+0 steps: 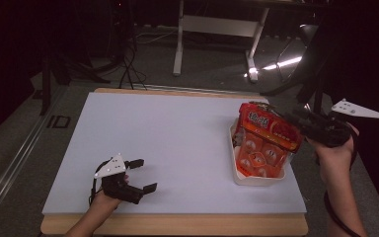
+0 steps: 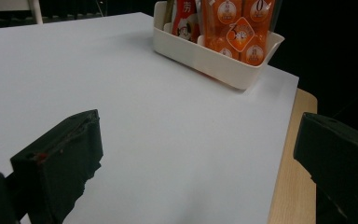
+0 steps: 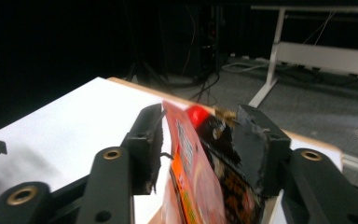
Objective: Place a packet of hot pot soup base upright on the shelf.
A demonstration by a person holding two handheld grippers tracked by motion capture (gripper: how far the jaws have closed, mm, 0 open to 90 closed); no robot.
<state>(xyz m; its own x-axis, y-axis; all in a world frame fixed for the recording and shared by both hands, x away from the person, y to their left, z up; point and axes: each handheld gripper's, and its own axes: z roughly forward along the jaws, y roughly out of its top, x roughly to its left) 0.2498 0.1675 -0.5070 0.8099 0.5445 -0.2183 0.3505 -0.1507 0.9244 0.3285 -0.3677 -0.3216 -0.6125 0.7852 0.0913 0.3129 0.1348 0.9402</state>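
An orange-red snack packet (image 1: 264,143) stands tilted in a white bin (image 1: 256,180) at the table's right side. My right gripper (image 1: 296,123) is shut on the packet's upper right edge. In the right gripper view the packet's top (image 3: 191,158) sits pinched between both jaws of that gripper (image 3: 200,126). My left gripper (image 1: 145,174) rests near the front left of the white tabletop (image 1: 177,133), open and holding nothing. Ahead of the left gripper (image 2: 198,126), its own view shows the bin (image 2: 205,63) with orange packets (image 2: 233,28) inside, far off.
The white top lies on a wooden board whose edge (image 1: 177,224) shows at the front. A white desk frame (image 1: 217,24) and cables (image 1: 128,69) stand on the dark floor behind the table.
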